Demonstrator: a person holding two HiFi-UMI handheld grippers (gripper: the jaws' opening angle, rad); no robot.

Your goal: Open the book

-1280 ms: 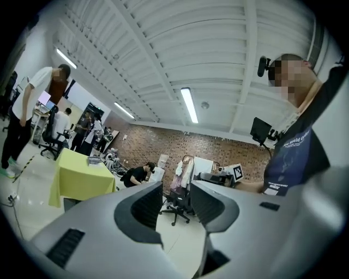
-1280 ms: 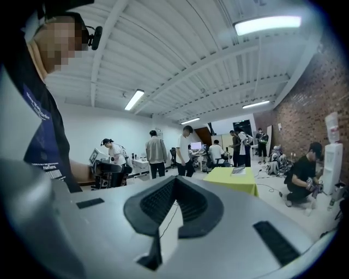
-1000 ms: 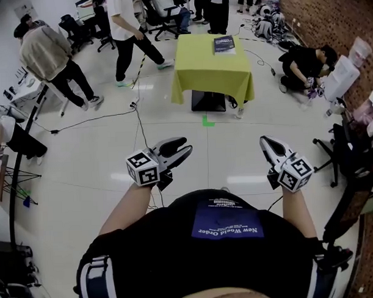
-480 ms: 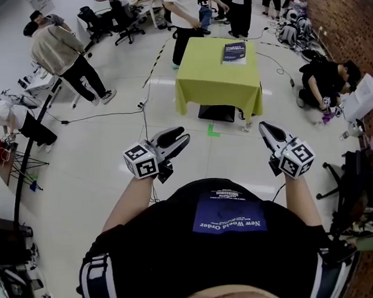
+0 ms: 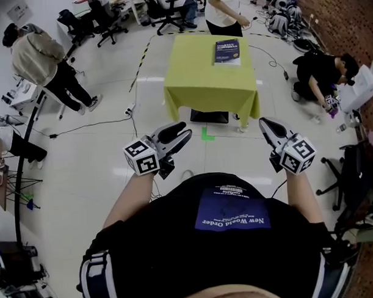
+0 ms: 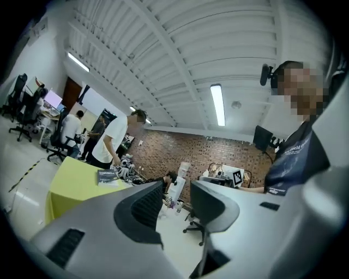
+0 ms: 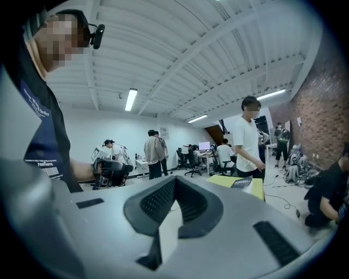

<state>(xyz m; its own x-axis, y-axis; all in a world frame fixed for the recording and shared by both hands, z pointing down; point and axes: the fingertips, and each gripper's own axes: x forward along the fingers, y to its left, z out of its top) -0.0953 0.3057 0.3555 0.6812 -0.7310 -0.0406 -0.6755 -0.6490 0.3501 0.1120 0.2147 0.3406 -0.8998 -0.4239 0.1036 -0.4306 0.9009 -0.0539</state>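
The table draws nearer, but the closed book on it is out of reach. The left gripper is slightly parted and the right gripper has its tips together; both are empty.

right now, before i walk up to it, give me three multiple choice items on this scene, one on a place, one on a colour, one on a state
1. Where is the book? A on a shelf; B on the table; C in a drawer.
2. What colour is the tablecloth? A red; B white; C yellow-green.
3. What state is the book in? A closed; B lying open; C standing upright.

Answers: 1 B, it lies on the tabletop near the far edge; 2 C, the cloth shows yellow-green in the head view; 3 A, it lies flat and only its dark cover shows.
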